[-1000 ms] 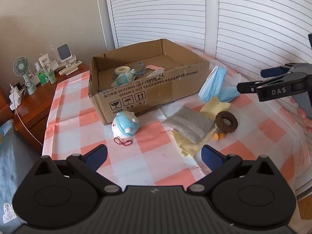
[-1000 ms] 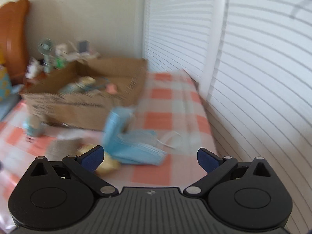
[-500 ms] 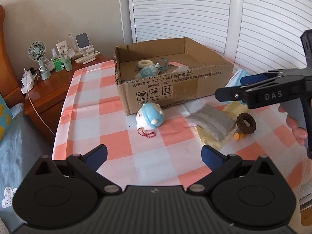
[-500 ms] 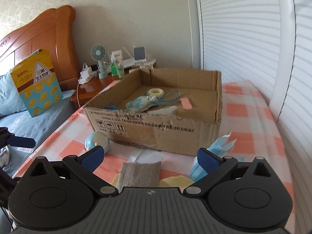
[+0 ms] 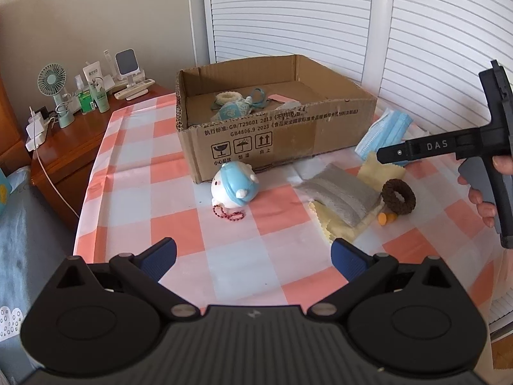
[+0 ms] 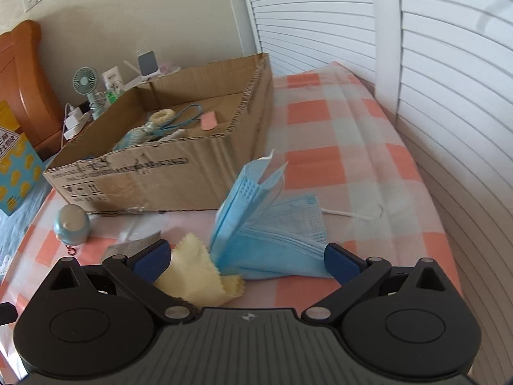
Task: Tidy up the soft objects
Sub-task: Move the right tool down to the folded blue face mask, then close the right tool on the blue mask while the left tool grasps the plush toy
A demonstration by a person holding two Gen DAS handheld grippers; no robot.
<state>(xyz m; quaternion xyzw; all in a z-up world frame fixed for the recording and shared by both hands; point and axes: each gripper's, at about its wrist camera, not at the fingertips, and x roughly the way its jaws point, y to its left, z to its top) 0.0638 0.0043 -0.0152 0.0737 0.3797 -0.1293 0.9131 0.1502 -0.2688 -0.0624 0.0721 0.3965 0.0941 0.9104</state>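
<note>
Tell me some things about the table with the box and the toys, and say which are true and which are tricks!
1. The cardboard box has things lying inside it. True.
2. The blue and white plush toy sits inside the box. False: it lies on the checked tablecloth in front of the box.
3. The right tool is squeezing the blue face masks. False: it is open and holds nothing; the masks lie on the cloth ahead of it.
4. The brown hair tie lies beside the grey pouch. True.
5. The left tool is carrying the yellow cloth. False: it is open and empty.
</note>
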